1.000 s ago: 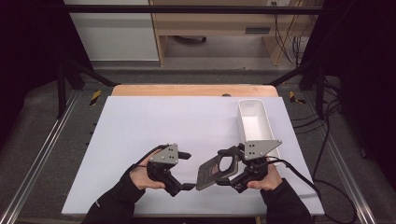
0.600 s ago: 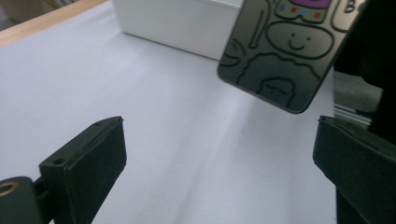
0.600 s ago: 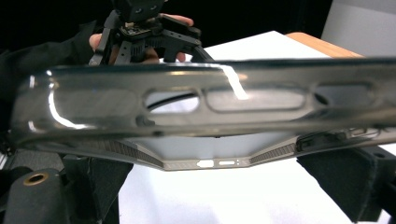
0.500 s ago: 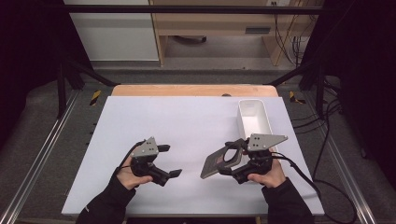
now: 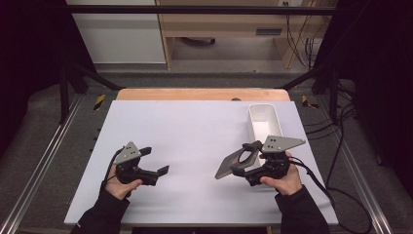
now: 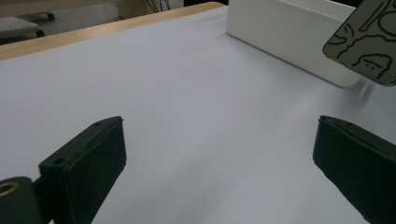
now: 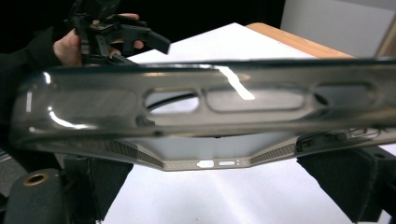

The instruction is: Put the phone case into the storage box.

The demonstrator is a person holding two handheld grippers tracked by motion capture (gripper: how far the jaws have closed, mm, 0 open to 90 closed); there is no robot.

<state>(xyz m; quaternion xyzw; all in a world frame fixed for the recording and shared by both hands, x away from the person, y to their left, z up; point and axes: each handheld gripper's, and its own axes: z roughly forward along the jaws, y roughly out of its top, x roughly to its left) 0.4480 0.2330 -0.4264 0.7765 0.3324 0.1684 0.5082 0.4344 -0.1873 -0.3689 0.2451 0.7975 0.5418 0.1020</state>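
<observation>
My right gripper (image 5: 246,163) clamps the phone case (image 5: 233,163) above the table, left gripper (image 5: 155,163) open and empty; next, carry case to white bin (image 5: 263,122).

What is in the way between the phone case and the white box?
Nothing visible. The right gripper holds the phone case above the table, and the white box sits just beyond it with bare table between. The left gripper is open, off to the side.
</observation>
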